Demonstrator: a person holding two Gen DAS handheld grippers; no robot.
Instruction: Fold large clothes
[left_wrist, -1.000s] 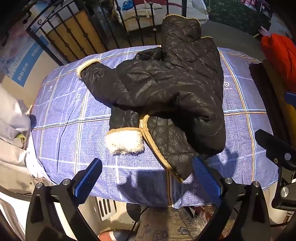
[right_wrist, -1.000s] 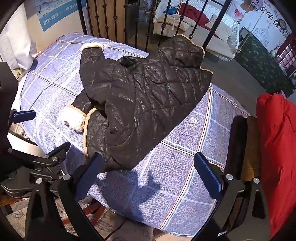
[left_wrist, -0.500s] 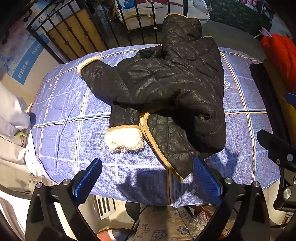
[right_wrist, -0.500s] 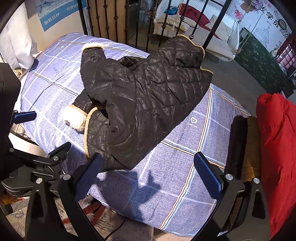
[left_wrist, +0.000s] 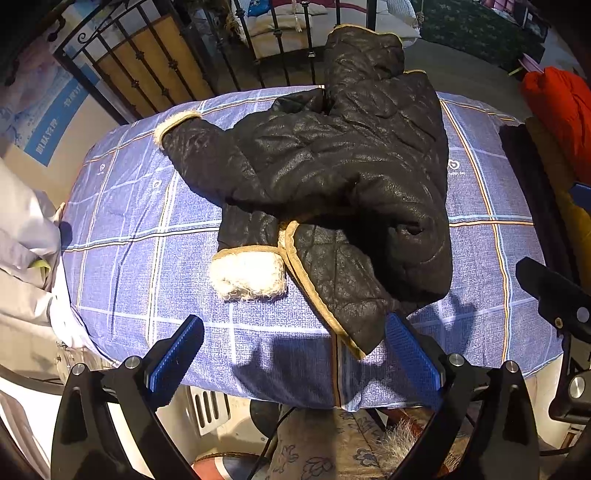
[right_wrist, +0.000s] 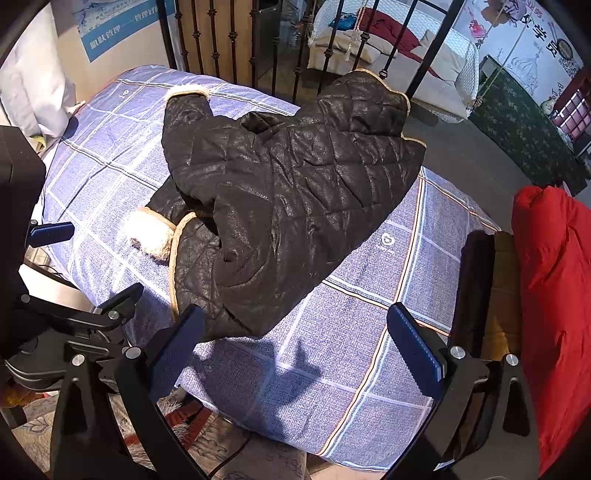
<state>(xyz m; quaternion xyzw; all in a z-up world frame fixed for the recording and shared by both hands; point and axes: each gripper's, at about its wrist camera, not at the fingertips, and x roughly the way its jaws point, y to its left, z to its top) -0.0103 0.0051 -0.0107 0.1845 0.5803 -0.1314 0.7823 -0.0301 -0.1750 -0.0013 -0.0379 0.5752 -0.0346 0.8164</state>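
Observation:
A black quilted hooded jacket (left_wrist: 332, 177) with tan trim lies loosely bunched on the blue checked table cover (left_wrist: 129, 229). One sleeve reaches to the back left; the other ends in a white fleece cuff (left_wrist: 249, 275) near the front. The same jacket (right_wrist: 291, 192) fills the middle of the right wrist view. My left gripper (left_wrist: 293, 350) is open, held just off the table's near edge, its right finger close to the jacket's hem corner. My right gripper (right_wrist: 295, 339) is open too, above the front edge with its left finger beside the hem. Neither holds anything.
A red garment (right_wrist: 554, 280) lies on folded dark and brown clothes (right_wrist: 487, 280) at the table's right end. A black iron railing (left_wrist: 221, 44) stands behind the table. White cloth (left_wrist: 26, 236) sits at the left. Floor and rug lie below the near edge.
Both grippers have drifted slightly, so the jacket sits a touch differently in each view. The jacket itself has not moved, and both grippers stay open.

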